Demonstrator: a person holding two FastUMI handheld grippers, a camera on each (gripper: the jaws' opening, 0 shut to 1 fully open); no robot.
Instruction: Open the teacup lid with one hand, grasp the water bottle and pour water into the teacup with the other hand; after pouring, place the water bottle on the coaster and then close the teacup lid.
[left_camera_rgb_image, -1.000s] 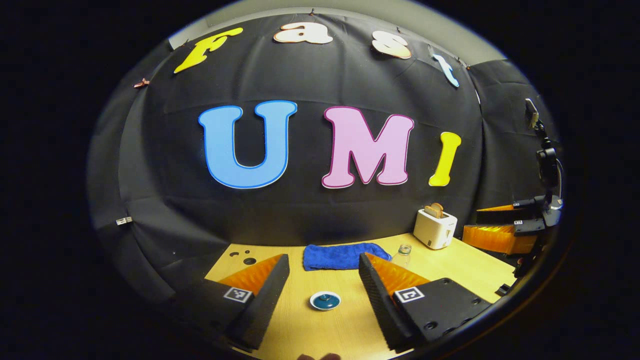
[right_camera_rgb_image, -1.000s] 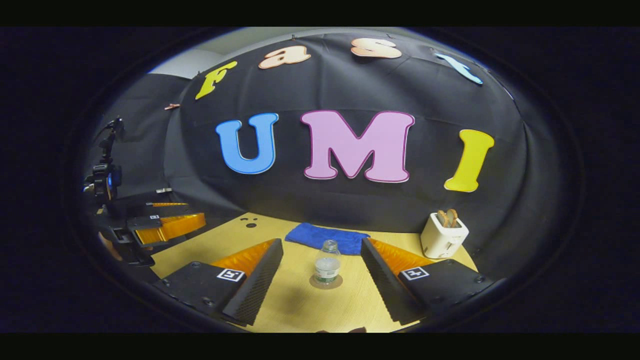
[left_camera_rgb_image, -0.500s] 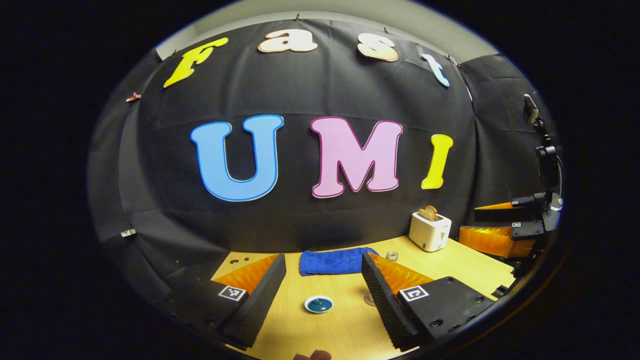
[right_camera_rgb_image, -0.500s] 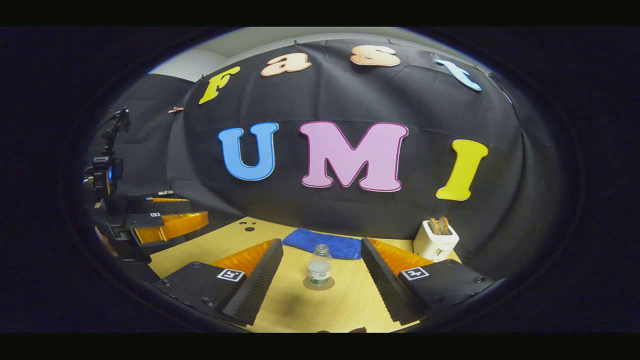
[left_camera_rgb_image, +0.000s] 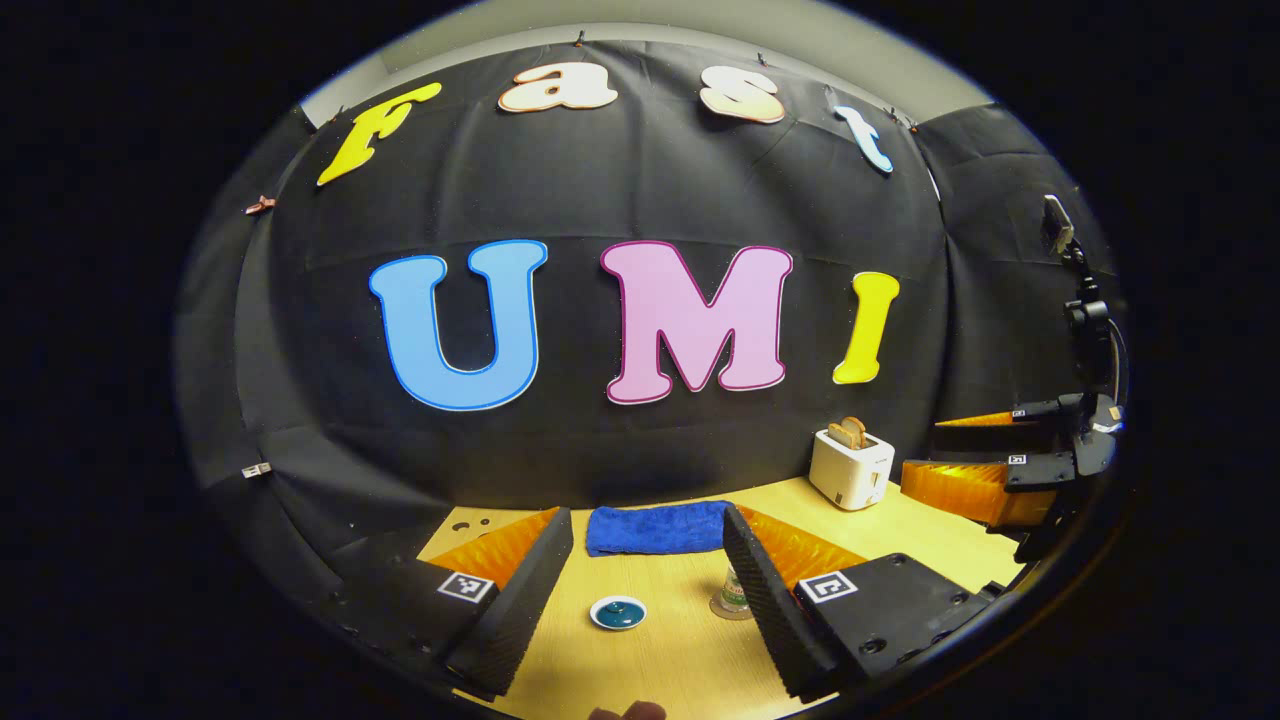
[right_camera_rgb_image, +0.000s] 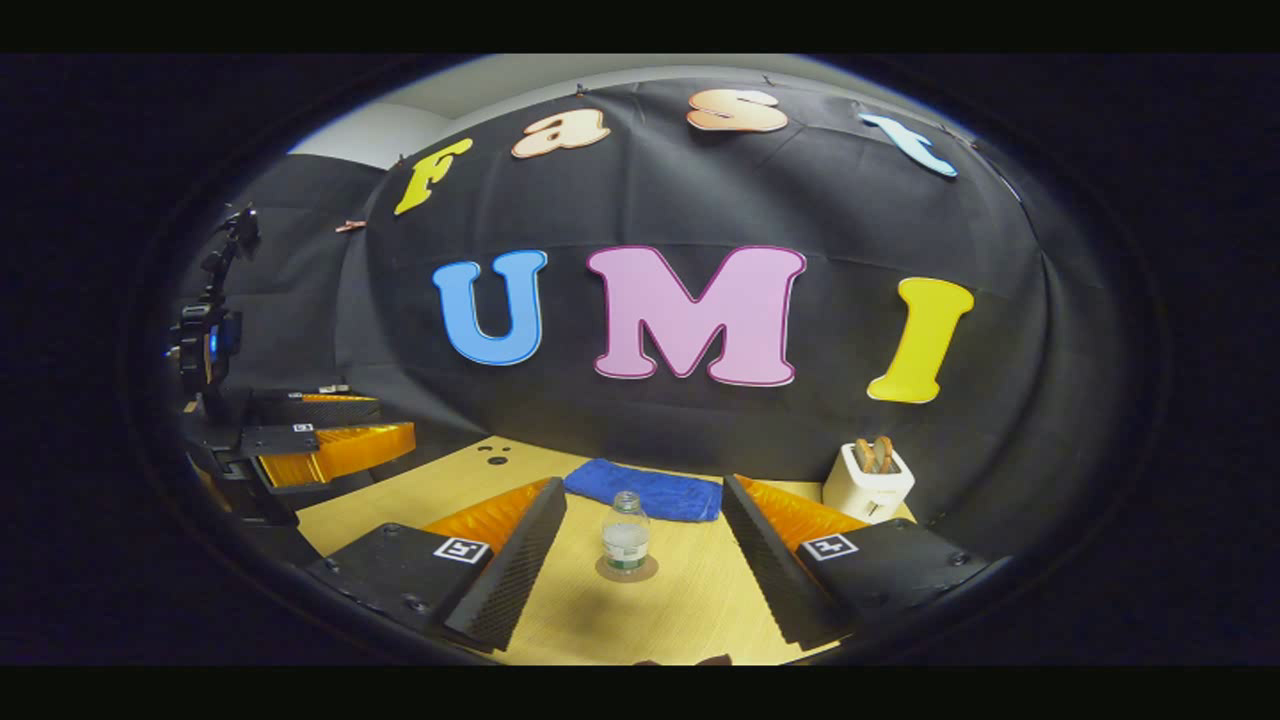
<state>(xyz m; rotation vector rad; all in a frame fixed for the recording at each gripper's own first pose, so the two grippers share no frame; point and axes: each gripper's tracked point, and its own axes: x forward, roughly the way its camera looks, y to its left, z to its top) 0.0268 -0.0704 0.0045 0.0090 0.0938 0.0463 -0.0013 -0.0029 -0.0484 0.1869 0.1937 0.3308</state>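
between our left gripper's wide-spread fingers, the lidded teacup sits on the wooden table, untouched. ahead of our right gripper, also spread wide and holding nothing, the water bottle stands upright on its coaster. behind lie a blue towel and a toaster.

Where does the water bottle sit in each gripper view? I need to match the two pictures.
Left gripper view: the water bottle is low and right of centre, partly hidden behind that gripper's right finger, on its coaster.
Right gripper view: the bottle stands upright at lower centre, between the two open fingers, on the coaster.
Shared landmark: the blue towel lies just behind it by the wall.
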